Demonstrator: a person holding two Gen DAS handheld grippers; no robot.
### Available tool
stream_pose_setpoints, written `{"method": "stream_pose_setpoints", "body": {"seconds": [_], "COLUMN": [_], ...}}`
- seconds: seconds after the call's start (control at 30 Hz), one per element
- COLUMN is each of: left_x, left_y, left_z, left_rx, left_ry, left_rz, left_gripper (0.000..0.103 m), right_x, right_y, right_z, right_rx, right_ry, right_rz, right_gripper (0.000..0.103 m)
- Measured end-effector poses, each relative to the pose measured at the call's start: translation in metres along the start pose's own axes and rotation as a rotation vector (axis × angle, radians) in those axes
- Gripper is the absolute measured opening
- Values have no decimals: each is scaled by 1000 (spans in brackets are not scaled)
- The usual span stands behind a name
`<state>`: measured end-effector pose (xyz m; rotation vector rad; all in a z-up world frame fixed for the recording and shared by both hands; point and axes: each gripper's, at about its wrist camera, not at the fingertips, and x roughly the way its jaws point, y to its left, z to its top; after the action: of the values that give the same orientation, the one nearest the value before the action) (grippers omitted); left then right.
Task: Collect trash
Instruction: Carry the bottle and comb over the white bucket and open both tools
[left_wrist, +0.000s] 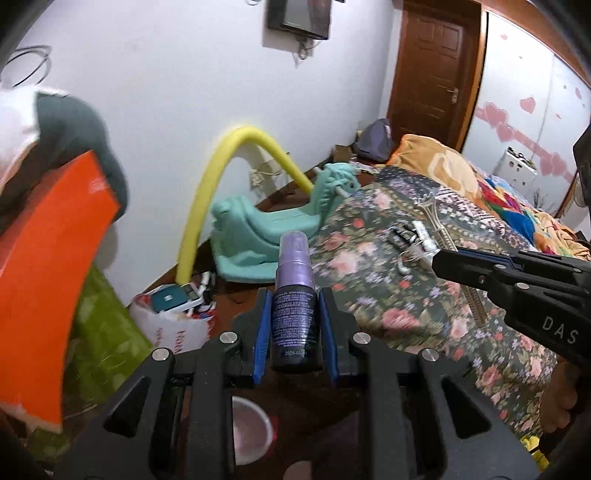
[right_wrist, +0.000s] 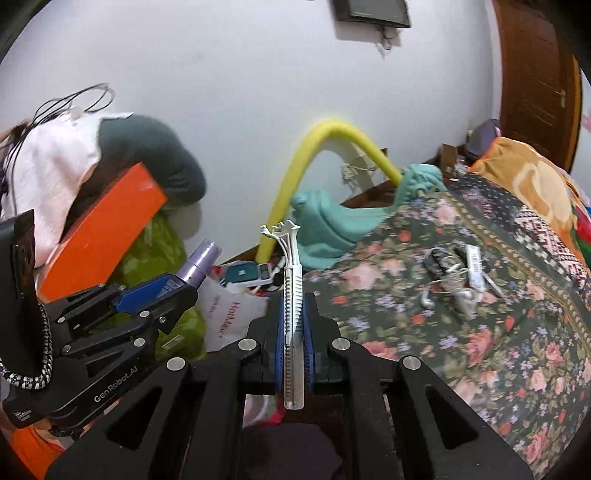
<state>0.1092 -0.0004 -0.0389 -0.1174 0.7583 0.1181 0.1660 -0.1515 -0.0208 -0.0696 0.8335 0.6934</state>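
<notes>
Trash sat in both our grippers at this moment. Our left gripper (left_wrist: 295, 325) was clenched on a small purple spray bottle (left_wrist: 294, 295), its blue pads (left_wrist: 263, 332) pressed to the dark lower body and the cap standing clear above the fingertips. Our right gripper (right_wrist: 294, 332) was squeezed tight on a white disposable razor handle (right_wrist: 293, 317), the forked head end poking out past the fingertips. Both items were held up in the air, off the floral bedspread (left_wrist: 424, 295), where a tangle of earphones and small bits (right_wrist: 458, 277) was left lying. Beside the bed a white plastic bag (left_wrist: 173, 325) lay on the floor; we could not tell whether it was meant for the rubbish, nor whether the pale bowl (left_wrist: 251, 428) under the left gripper was. To do the carry well, we judged, both grips should hold firm until each item hung right over the chosen container. The thin razer handle could pivot, so we wanted steady wrists.
</notes>
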Motion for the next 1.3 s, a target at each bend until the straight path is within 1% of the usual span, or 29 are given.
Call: {"method": "stream_pose_setpoints", "body": {"seconds": [0.1,0.27,0.47,0.6,0.9,1.07,1.17,1.3], "left_x": [-10,-15,-6,10,53,79,92,106], "left_y": [20,47,78,95,117,132,140,147], "left_z": [-15,-40,-78,-105,-164,-191,-202,-204], "left_rx": [-14,-36,-73,-100,-148,-184,-215,-248], "left_ry": [11,47,127,198,372,460,497,517], "left_rz": [27,68,99,103,98,102,96,94], "left_gripper": [25,25,25,25,25,25,25,25], "right_x": [6,21,47,75,141,171,189,207], "right_y": [23,53,89,100,114,122,125,129], "right_z": [-7,-17,-36,-49,-74,-87,-93,-103], "right_rx": [-25,-59,-98,-102,-74,-68,-68,-82], "right_ry": [14,48,125,201,398,490,543,601], "right_rz": [20,49,84,106,171,180,175,163], "right_gripper": [9,9,9,9,9,9,9,9]}}
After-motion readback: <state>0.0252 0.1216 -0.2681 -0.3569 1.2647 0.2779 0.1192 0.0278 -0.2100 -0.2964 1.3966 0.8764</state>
